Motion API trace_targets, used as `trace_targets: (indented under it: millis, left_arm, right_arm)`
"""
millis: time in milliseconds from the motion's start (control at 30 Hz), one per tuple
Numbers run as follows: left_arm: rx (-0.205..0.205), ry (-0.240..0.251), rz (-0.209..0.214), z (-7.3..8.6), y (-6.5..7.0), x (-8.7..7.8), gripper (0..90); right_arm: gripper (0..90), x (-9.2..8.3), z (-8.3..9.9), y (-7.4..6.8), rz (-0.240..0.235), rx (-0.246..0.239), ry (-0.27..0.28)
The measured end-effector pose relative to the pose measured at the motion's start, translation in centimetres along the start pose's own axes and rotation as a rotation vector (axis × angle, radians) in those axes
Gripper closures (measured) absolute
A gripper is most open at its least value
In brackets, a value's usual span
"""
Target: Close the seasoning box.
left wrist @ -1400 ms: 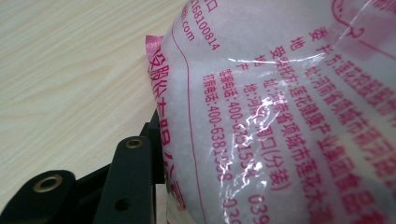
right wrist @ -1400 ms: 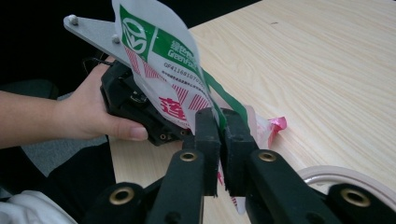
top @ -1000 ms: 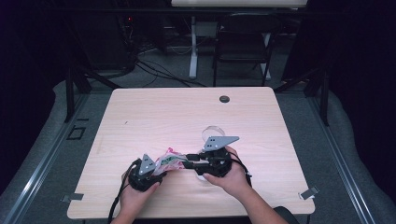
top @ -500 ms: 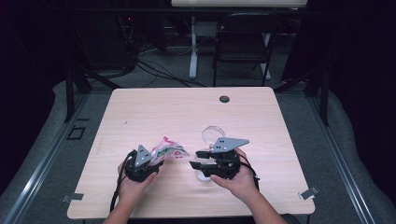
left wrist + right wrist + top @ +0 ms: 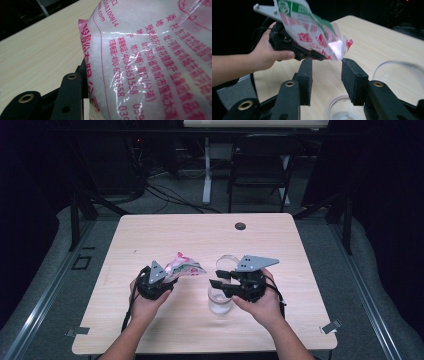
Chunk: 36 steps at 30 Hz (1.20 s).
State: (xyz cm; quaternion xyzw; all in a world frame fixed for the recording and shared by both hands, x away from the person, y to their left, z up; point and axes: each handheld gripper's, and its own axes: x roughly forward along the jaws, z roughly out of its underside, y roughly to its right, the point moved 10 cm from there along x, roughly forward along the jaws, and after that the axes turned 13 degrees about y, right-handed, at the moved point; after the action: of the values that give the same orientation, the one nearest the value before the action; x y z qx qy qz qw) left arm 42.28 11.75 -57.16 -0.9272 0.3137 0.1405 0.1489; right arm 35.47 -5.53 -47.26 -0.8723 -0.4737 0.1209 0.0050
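Bag (image 5: pixel 182 266): white w/ pink-red print (green top panel); table (image 5: pixel 165 232) pale wood-grain.

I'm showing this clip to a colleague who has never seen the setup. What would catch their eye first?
Most likely the pink and white printed bag, held up over the wooden table in the left gripper, near the table's middle. Next, the right gripper reaching toward the bag's end with open jaws and nothing between them. Below it stands a clear glass jar, with what looks like its clear lid lying just behind.
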Motion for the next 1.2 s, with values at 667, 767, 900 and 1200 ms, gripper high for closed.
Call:
trace_targets:
  millis: [667, 767, 900, 1200]
  left_arm:
    - [0.047, 0.023, 0.026, -0.9, 1.6, 1.1, 58.1]
    - [0.042, 0.020, 0.029, -0.7, 1.7, 0.9, 58.1]
    - [0.052, 0.014, 0.030, -0.6, 1.8, 0.8, 58.1]
    - [0.072, 0.014, 0.018, -0.7, 1.8, 0.6, 58.2]
  right_arm:
    - [51.0, -1.2, -1.4, 3.9, 0.126, 0.006, 0.082]
    - [58.8, -1.1, -1.2, 3.4, 0.110, 0.010, 0.066]
    - [67.2, -0.7, 0.1, 2.6, 0.073, -0.010, 0.003]
    - [56.1, -0.3, 0.5, 2.7, 0.101, 0.070, -0.008]
